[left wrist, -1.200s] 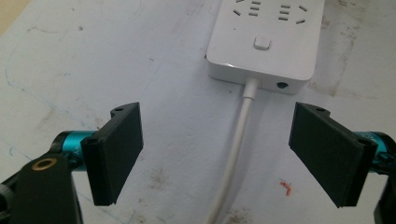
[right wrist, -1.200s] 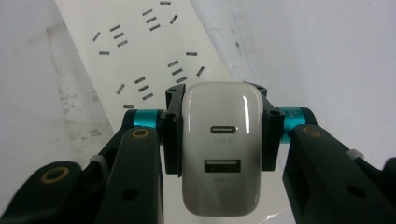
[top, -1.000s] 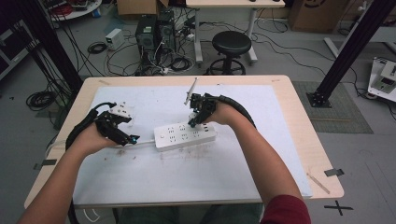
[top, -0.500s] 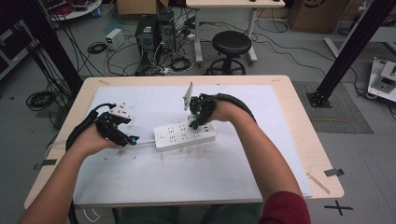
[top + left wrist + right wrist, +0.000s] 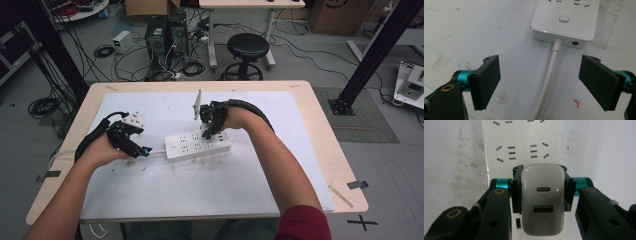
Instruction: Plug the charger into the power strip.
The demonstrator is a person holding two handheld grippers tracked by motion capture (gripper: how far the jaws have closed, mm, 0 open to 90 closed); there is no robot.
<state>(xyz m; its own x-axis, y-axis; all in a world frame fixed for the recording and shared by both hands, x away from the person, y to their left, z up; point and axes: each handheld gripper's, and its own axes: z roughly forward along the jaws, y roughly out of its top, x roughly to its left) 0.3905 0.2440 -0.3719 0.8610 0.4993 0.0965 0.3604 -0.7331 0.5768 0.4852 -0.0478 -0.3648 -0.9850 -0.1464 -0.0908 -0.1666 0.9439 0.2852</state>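
So my right gripper [image 5: 541, 195] squeezes the white charger [image 5: 542, 200] right above the power strip [image 5: 198, 145], not plugged in yet, while my left gripper [image 5: 541, 82] waits wide open around its cord [image 5: 549, 75].

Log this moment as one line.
right gripper: shut on charger | over power strip | left gripper: open, straddling cord

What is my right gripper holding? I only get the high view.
Observer: A white plastic charger block, clamped between the right gripper jaws.
Operator: Does it have holes?
Observer: Yes, two ports on its face, a small oval one above a wider one.
Operator: What's under it?
Observer: The white power strip, sockets facing up.
Operator: And my left gripper?
Observer: The left gripper is open, with the strip's white cable running between its jaws, untouched.
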